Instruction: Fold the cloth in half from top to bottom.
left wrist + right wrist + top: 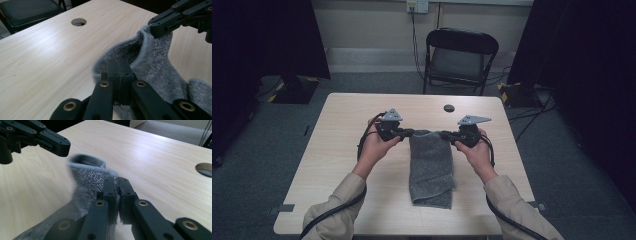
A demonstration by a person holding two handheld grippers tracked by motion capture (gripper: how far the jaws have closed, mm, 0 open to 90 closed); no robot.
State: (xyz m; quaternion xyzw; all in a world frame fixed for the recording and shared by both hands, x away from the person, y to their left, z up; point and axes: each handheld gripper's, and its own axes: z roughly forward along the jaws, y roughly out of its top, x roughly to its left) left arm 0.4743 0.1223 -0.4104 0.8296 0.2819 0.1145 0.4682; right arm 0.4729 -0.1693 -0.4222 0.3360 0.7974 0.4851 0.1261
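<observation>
left tool (411, 133) and right tool (445, 134) each clamped on grey sock (430, 167) cuff (far end), sock on table (337, 150)

sleeves (343, 200): beige | fingers (117, 72): black, brass rivets | cables (327, 214): black

One grey cloth (431, 167), two tongs (left (408, 133), right (447, 134)), one table (342, 145), one folding chair (459, 55).

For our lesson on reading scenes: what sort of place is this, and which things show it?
Probably a recording studio or lab: dark curtains flank a lone wooden table, with a folding chair and floor cables behind.
</observation>
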